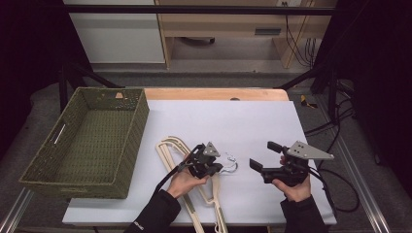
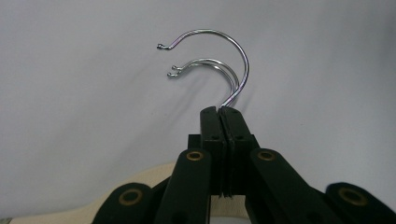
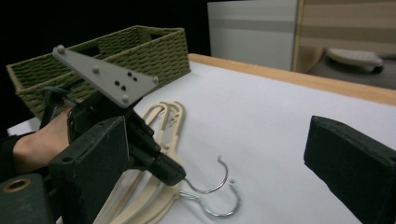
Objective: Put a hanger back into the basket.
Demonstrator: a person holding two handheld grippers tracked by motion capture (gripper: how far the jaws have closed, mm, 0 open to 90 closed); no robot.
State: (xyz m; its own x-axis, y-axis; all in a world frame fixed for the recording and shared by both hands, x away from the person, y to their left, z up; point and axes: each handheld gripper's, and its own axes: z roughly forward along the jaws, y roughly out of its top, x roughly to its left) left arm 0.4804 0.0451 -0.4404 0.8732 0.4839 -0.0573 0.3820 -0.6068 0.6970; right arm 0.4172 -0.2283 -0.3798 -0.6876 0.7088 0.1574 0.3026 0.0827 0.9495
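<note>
Left gripper (image 2: 223,112): my jaws pinched on one metal hook (image 2: 219,56).
Hangers (image 1: 180,154): three hooks counted; cream, stacked at table (image 1: 252,121) six o'clock.
Right gripper (image 1: 265,155): jaws wide, empty.
Basket (image 1: 141,121): one, nine o'clock.

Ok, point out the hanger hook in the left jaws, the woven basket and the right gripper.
hanger hook (image 2: 236,56), left gripper view, top of the raised wire curve.
woven basket (image 1: 137,127), high view, its right wall.
right gripper (image 1: 265,155), high view, midway between its open jaws.
</note>
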